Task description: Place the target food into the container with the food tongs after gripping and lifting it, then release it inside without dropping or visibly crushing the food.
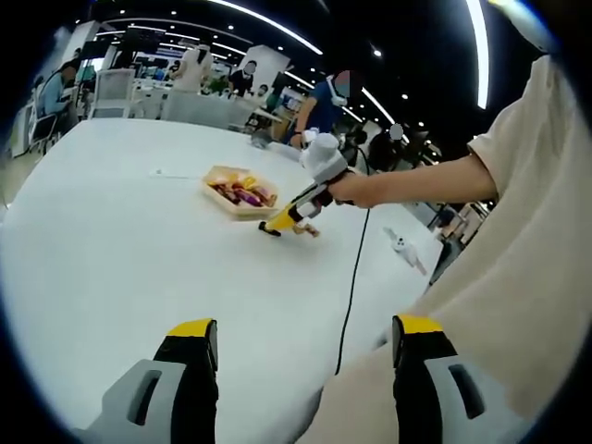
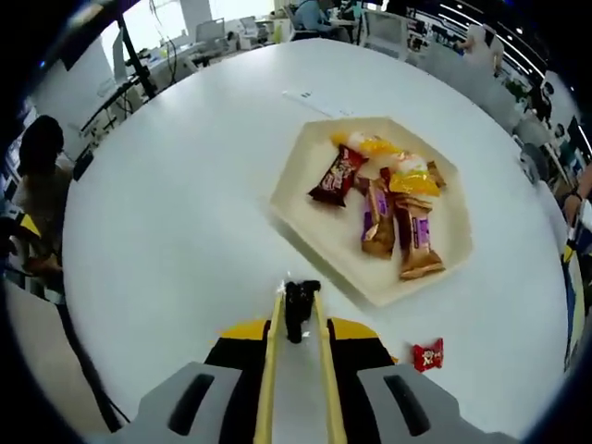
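The small red wrapped snack (image 2: 427, 353) lies loose on the white counter (image 2: 185, 213), just right of the right gripper (image 2: 297, 319) and a little behind its tip, apart from the tray. The right gripper's jaws are pressed in on a pair of pale food tongs (image 2: 296, 370), whose two arms run forward between them and meet at a dark tip. That tip hangs over bare counter, just short of the near edge of the tray (image 2: 305, 171). The tray is a shallow, pale, angular dish holding several wrapped snacks: a dark red one nearest its left side, orange and yellow ones at the far side, purple and brown ones toward the right. To the left of the jaws the counter runs wide and bare out to its rounded edge.

In the left gripper view, the left gripper (image 1: 305, 356) has its jaws spread wide apart with nothing between them, held low over open counter. Far ahead of them the right gripper (image 1: 294, 215) shows, carried by a person's hand (image 1: 356, 188), its tip near the tray (image 1: 227, 205). A black cable (image 1: 353, 277) trails back across the counter between the left jaws.
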{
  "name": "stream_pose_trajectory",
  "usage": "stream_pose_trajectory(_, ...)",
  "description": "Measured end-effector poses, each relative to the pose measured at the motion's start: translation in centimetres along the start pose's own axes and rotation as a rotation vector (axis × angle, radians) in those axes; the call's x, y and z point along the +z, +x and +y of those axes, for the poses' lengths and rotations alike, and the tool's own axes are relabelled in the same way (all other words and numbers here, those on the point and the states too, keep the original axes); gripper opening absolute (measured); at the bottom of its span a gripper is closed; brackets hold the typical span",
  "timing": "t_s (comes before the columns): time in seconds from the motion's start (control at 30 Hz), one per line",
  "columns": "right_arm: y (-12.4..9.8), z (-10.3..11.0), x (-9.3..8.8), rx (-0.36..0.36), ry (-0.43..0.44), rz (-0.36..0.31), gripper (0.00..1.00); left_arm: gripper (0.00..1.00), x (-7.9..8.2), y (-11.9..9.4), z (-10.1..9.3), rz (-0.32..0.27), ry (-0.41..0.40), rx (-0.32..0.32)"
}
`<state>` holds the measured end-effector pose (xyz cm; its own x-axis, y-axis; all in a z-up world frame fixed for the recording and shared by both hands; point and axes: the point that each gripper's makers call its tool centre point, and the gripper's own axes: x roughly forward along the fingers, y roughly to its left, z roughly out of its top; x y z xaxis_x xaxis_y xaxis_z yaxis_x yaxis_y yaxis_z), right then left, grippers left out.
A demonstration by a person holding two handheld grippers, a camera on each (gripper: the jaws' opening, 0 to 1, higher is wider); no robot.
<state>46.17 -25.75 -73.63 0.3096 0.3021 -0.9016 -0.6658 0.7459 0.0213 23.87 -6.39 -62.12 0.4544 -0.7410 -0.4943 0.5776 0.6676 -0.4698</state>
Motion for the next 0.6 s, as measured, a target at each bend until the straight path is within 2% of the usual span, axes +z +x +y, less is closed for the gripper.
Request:
stream_pose_trajectory(0.1, -0.4, -0.3, 0.4, -0.025, -0.015, -0.023, 0.23, 0.77, 0.0, 0.1, -0.1, 0.0, 0.001, -0.003)
stream_pose_trajectory(0.13, -0.6, 0.0, 0.4, -0.006, 0.007, -0.02, 0.23, 0.77, 0.0, 0.2, -0.2, 0.001, 0.002, -0.005)
stream_pose_trajectory(0.37, -0.2, 0.4, 0.6, 0.001, -0.033, -0.013, 0.24, 0.77, 0.0, 0.3, -0.4, 0.002, 0.006, -0.01)
stream_pose_trajectory(0.53, 0.4, 0.7, 0.9, -0.004, -0.065, 0.007, 0.24, 0.77, -0.1, 0.1, -0.3, 0.001, -0.001, -0.005)
stream_pose_trajectory(0.6, 0.8, 0.9, 0.7, -0.007, -0.081, 0.038, 0.25, 0.77, -0.3, 0.0, -0.2, 0.001, -0.007, 0.001)
